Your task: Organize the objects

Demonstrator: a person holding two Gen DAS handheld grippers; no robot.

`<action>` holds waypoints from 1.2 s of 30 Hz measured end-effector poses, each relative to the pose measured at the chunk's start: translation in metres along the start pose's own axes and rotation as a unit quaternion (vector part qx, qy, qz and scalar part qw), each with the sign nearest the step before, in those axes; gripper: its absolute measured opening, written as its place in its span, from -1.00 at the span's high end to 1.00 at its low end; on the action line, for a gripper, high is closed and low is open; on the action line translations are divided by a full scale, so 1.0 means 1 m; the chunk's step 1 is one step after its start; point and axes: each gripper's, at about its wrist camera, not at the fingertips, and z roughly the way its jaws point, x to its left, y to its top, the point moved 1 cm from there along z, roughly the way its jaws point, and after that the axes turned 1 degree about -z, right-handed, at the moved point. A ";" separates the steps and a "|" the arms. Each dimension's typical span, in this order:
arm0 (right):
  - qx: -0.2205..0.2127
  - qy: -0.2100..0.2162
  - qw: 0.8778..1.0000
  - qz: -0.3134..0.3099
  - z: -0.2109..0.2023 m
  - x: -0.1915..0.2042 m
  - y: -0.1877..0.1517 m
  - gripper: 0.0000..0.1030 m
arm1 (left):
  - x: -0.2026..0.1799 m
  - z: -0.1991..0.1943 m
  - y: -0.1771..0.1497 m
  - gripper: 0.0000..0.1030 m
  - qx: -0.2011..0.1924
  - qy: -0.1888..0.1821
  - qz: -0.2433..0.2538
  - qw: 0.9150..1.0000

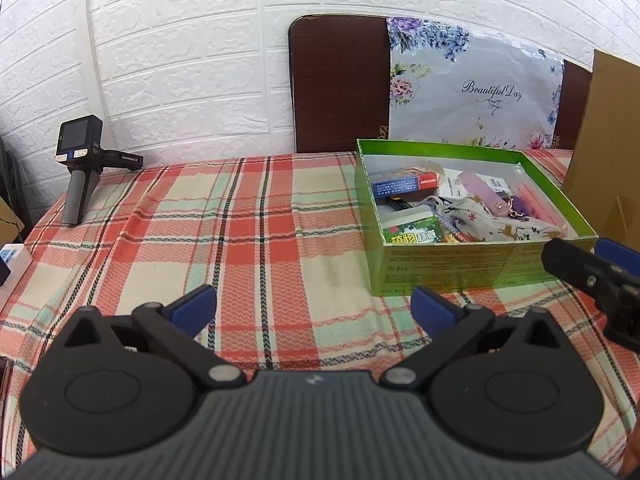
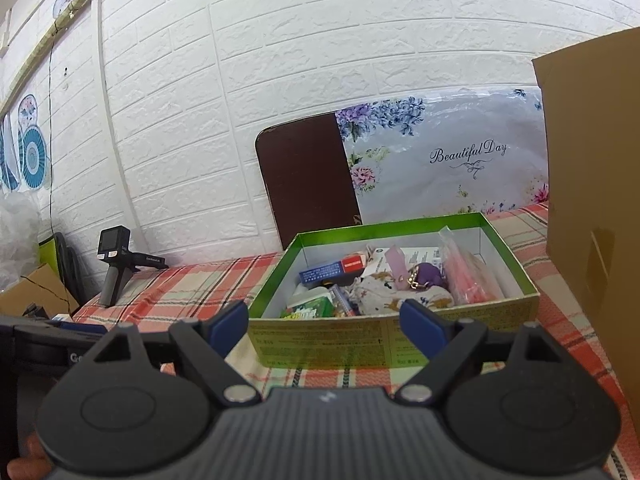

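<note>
While hovering low over the plaid cloth [image 1: 248, 216], spreading wide with nothing between the blue pads: left gripper [image 1: 314, 304], jaws gaping above bare fabric. Sitting at two o'clock from it, the green box [image 1: 460, 268], lid off, crammed with small goods: a blue-and-red carton [image 1: 404, 184], a floral pouch [image 1: 500, 220], a green packet [image 1: 416, 234], a pink sleeve [image 1: 538, 200]. Poking in at three o'clock, just beside the box's near corner, the right gripper [image 1: 580, 264].

Seen from the right wrist, also standing apart and gripping nothing: right gripper [image 2: 323, 322], pads framing the box's [image 2: 320, 344] near wall without touching it. Lying inside at twelve o'clock, the pouch [image 2: 400, 296], a purple keyring charm [image 2: 430, 274] resting on top. Standing upright at ten o'clock near the white brick wall [image 2: 280, 80], a handheld camera [image 2: 114, 264]. Leaning against the wall behind the box, a dark board [image 2: 304, 176] and a floral "Beautiful Day" sheet [image 2: 460, 160]. Rising at three o'clock, a cardboard panel [image 2: 596, 208].
</note>
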 end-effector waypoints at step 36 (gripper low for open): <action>0.000 -0.018 0.999 0.034 0.004 -0.016 -0.006 -0.76 | -0.019 -0.008 0.000 -1.00 -0.006 0.050 0.043 0.998</action>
